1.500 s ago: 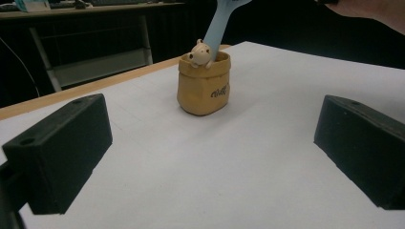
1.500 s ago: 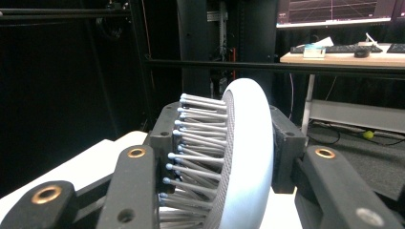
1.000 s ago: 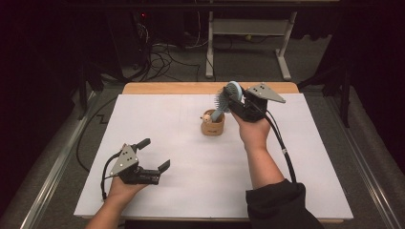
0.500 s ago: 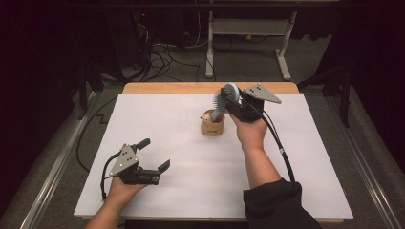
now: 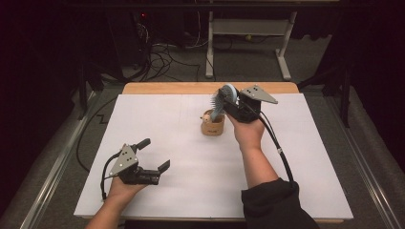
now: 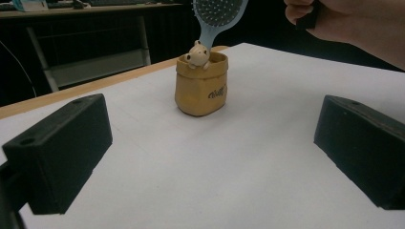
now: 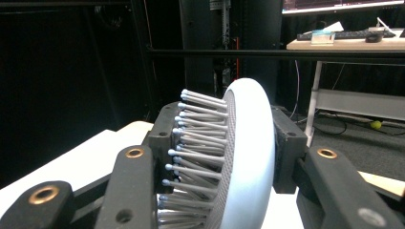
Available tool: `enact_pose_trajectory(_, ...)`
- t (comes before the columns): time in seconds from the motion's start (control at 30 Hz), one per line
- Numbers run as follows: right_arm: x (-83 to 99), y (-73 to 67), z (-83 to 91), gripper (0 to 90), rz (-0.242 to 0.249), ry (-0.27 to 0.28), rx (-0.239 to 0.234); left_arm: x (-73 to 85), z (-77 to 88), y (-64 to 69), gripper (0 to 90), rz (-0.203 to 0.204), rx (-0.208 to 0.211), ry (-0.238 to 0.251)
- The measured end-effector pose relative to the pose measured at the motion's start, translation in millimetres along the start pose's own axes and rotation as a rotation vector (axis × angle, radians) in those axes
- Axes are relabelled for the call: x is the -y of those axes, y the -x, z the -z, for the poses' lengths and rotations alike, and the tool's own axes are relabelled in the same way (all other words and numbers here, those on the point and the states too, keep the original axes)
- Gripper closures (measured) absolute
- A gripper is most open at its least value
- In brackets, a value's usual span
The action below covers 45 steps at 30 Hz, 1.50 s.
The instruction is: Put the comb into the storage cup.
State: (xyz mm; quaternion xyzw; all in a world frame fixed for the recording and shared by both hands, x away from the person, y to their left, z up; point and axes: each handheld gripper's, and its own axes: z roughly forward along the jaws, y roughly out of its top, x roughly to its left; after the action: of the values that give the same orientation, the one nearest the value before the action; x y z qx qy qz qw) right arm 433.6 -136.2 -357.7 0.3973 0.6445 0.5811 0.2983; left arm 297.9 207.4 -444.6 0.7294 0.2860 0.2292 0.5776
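High view: since a second ago the hairbrush (image 5: 222, 100) has barely shifted, so insertion is judged unfinished. Right gripper (image 5: 234, 102) clenches its head, handle dipping into the pouch (image 5: 212, 125) just below. Left gripper (image 5: 155, 155) rests released. One brush, one pouch, one bear figure (image 6: 196, 53).

One piece of dark script lettering stands on the front of the small tan sack-shaped pot (image 6: 200, 86), low and to the right in the left gripper view; it is too small and slanted to make out with certainty. From the high view the pot (image 5: 212, 125) shows no readable marks. No other text, numbers or signs legible.
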Motion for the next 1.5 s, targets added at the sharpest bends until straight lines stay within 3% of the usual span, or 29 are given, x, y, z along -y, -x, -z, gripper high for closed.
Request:
enact_pose_trajectory(0.53,1.9,-1.4,-2.8,53.1,-0.012,-0.007,-0.002,0.2,-0.4,-0.3,0.0,0.004,0.002,-0.003)
enact_pose_trajectory(1.5,1.1,7.8,-0.4,42.4,-0.022,-0.058,0.048,0.6,-0.9,-0.1,0.0,0.006,0.009,-0.009)
